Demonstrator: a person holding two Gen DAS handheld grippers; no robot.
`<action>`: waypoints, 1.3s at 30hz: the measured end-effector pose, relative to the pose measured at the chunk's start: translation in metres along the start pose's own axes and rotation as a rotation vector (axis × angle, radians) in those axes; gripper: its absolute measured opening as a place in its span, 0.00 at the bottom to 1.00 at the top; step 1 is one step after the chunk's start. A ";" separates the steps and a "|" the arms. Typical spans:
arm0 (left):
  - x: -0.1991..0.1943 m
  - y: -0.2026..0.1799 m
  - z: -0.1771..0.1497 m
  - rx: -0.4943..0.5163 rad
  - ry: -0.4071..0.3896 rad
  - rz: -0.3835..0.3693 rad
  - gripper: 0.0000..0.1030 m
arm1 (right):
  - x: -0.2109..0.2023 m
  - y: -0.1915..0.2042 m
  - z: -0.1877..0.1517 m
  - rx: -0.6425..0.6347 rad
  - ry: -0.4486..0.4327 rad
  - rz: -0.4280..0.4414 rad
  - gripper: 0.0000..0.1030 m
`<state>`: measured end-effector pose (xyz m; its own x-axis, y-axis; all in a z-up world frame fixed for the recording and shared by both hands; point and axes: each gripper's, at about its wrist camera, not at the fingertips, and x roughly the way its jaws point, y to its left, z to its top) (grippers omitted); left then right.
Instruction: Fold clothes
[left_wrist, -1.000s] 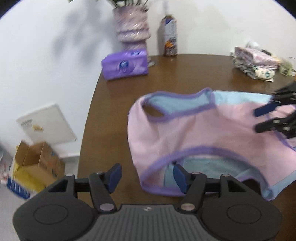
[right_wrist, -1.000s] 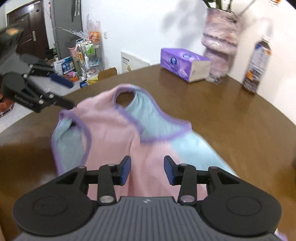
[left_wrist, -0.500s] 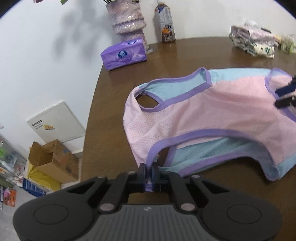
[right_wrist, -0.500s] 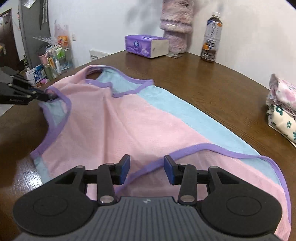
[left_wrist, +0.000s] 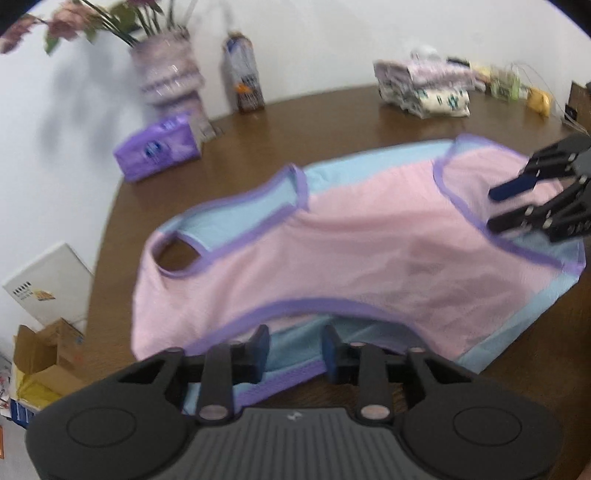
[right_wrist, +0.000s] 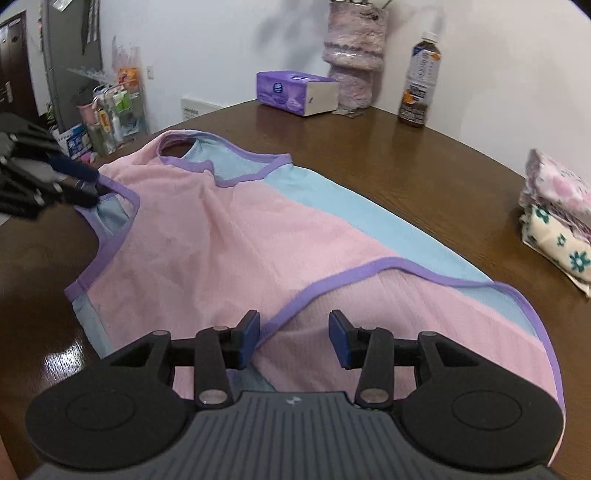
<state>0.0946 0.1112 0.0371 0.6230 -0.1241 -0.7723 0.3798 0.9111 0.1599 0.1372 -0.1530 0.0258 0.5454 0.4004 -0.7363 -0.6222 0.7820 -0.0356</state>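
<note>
A sleeveless top (left_wrist: 351, 236), pink and light blue with purple trim, lies spread on the brown wooden table (left_wrist: 332, 122). My left gripper (left_wrist: 294, 350) is open just above its near armhole edge, with nothing between the fingers. In the same view my right gripper (left_wrist: 513, 206) hovers open over the far right armhole. In the right wrist view the top (right_wrist: 229, 236) stretches away from me. There my right gripper (right_wrist: 294, 339) stands open over the pink fabric beside a purple-trimmed edge. The left gripper (right_wrist: 83, 182) is at the top's far left armhole.
A purple tissue pack (left_wrist: 159, 151), a wrapped vase (left_wrist: 170, 77) and a drink bottle (left_wrist: 245, 77) stand at the table's back. A stack of folded floral clothes (right_wrist: 557, 210) sits at the right. Cardboard boxes (left_wrist: 40, 354) lie on the floor past the table's left edge.
Half a second ago my left gripper was shut on the top's purple armhole edge; it has let go and now stands open. The top lies more spread out. The right gripper stayed open.
</note>
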 end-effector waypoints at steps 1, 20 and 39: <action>-0.001 -0.001 -0.001 0.013 0.006 -0.003 0.11 | -0.003 -0.001 -0.003 0.009 -0.002 -0.005 0.41; -0.005 -0.031 -0.015 0.149 0.038 -0.119 0.15 | -0.016 -0.017 -0.021 0.053 0.004 -0.045 0.43; 0.093 0.032 0.134 -0.103 0.072 -0.062 0.36 | 0.034 -0.102 0.043 0.339 0.112 -0.043 0.33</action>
<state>0.2567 0.0765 0.0533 0.5484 -0.1566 -0.8214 0.3416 0.9386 0.0492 0.2432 -0.1981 0.0334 0.4902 0.3236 -0.8093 -0.3682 0.9185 0.1443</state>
